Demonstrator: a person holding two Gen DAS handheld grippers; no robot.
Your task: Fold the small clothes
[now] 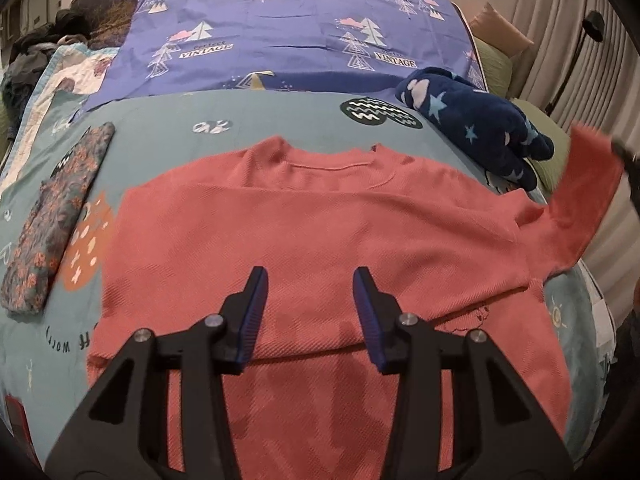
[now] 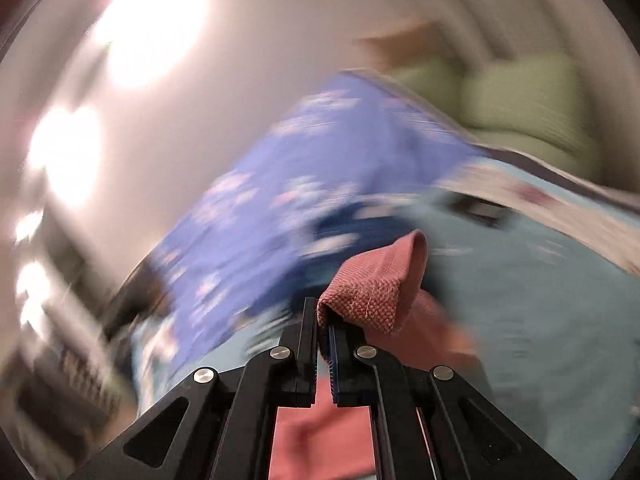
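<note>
A coral knit sweater [image 1: 304,248] lies flat on the bed, neck toward the far side. My left gripper [image 1: 310,280] hovers open over its lower middle, with nothing between the blue pads. The sweater's right sleeve [image 1: 580,200] is lifted off the bed at the right edge of the left wrist view. In the blurred right wrist view, my right gripper [image 2: 323,312] is shut on the sleeve cuff [image 2: 372,292], which folds over the fingertips.
A folded floral garment [image 1: 52,220] lies to the left of the sweater. A navy starry plush garment [image 1: 480,128] sits at the far right. A purple tree-print sheet [image 1: 288,28] covers the far side. Green cushions [image 2: 520,100] and a curtain [image 1: 560,40] stand beyond.
</note>
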